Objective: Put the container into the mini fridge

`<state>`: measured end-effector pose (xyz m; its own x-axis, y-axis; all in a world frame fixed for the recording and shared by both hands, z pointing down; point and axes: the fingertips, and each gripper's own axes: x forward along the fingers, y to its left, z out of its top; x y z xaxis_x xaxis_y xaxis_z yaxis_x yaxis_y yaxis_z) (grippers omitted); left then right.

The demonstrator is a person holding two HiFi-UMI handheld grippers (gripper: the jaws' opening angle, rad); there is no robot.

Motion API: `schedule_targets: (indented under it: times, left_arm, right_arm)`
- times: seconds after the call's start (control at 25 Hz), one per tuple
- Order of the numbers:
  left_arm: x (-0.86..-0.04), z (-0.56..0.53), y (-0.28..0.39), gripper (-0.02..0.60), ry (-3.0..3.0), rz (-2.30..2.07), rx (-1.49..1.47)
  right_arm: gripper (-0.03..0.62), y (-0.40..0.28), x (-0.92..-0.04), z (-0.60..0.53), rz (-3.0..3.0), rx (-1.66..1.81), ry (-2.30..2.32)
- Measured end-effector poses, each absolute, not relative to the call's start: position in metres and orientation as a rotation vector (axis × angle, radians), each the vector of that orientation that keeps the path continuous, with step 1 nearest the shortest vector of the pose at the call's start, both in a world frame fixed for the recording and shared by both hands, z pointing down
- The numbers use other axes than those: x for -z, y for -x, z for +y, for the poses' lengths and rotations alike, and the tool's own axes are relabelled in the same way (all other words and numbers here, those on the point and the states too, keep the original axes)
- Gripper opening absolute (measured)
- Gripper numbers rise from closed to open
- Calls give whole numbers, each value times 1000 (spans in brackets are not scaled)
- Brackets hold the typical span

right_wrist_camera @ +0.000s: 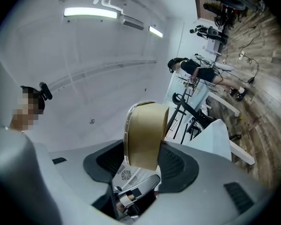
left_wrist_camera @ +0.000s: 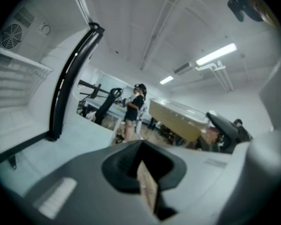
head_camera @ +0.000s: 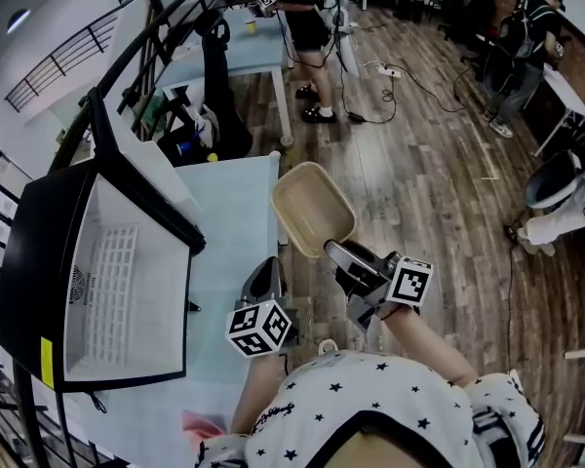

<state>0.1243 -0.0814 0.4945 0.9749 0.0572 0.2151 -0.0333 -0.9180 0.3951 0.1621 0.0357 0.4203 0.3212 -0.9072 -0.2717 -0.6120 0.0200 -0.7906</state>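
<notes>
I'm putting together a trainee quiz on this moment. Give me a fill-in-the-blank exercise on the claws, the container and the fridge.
1. The left claw holds ___, while the right claw grips the beige container.
2. The mini fridge stands with its door ___.
3. The floor beyond the table is laid in ___ planks.

Missing words: nothing; open; wooden.

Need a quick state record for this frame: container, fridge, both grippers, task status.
container: tan, held in the air past the table edge
right hand-held gripper: shut on the container's near end
left hand-held gripper: jaws together, holding nothing, over the table
mini fridge: on the table, door open, white wire shelf inside
task status: container not yet in the fridge
</notes>
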Motion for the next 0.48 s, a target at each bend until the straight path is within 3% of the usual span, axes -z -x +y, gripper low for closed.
schedule_targets:
  times: [0.48]
  left_arm:
    - [-496,-150,-105,5,-2693,-275,-276]
  right_arm:
    - [227,-165,-425,-46,1554,554,1517]
